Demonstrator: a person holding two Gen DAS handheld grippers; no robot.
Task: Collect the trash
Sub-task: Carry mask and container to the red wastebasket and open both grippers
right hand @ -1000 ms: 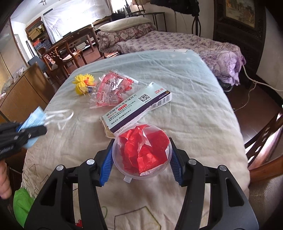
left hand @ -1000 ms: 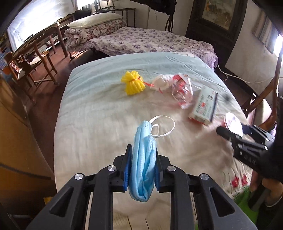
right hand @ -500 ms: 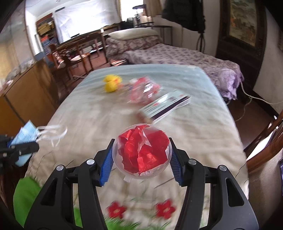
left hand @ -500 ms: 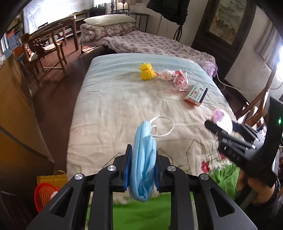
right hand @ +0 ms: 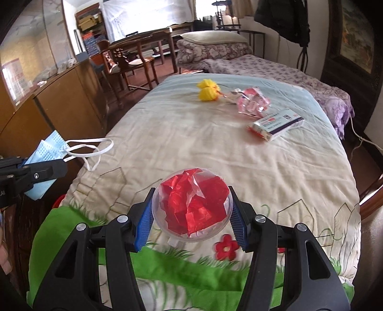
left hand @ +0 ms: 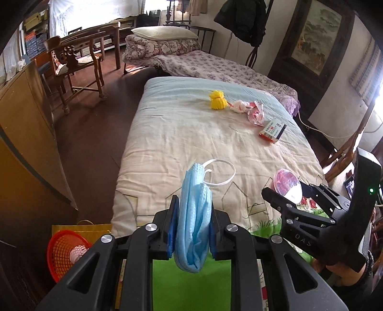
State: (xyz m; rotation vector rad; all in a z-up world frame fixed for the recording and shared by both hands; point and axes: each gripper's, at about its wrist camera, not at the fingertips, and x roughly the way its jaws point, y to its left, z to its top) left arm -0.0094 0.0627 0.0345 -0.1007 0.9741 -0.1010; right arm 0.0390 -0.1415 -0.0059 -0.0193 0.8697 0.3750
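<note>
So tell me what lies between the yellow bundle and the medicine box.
Between yellow bundle and medicine box, both wrist views show crumpled pink-and-clear plastic wrappers.

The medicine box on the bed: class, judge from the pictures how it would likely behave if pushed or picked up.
The box lies flat on its broad face, so it would probably slide, not roll or tip. Its crisp edges suggest stiff card that tongs could pinch without crushing. It barely dents the quilt, so it is likely light.

A home bedroom: two beds (left hand: 191,134) with quilts, a pillow (left hand: 162,32), wooden chairs (left hand: 74,62), a cabinet (right hand: 59,100), a coat (left hand: 241,19) hanging on the wall.
</note>
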